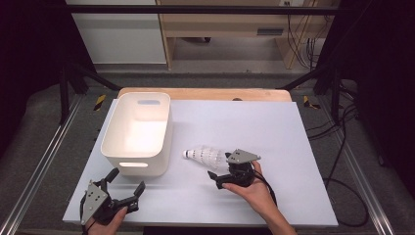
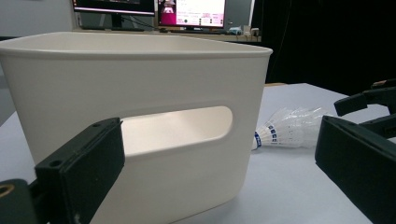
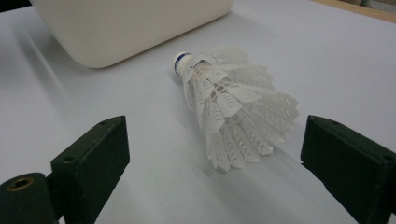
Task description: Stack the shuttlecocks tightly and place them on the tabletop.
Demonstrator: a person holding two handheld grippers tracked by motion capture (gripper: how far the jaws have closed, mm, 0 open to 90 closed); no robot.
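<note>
On the white table (image 1: 274,127) a shuttlecock (image 1: 204,155) lies on its side just to the right of the white bin (image 1: 138,131), its cork end pointing at the bin's wall and its feather skirt turned toward the right gripper (image 1: 219,178). The right hand (image 1: 254,191) comes in from the bottom edge with the forearm angled up and to the left, wrist low over the table, and holds its gripper close behind the feathers. In the right gripper view the shuttlecock (image 3: 229,109) lies ahead of and between the two black jaws, which stand spread wide and do not touch it; nothing is pinched. The left hand (image 1: 108,221) rests at the near left corner of the table, its gripper (image 1: 128,185) pointing up toward the bin's near wall. In the left gripper view its jaws are also spread, empty, with the bin (image 2: 140,84) and its handle slot straight ahead and the shuttlecock (image 2: 289,128) beyond to the right.
</note>
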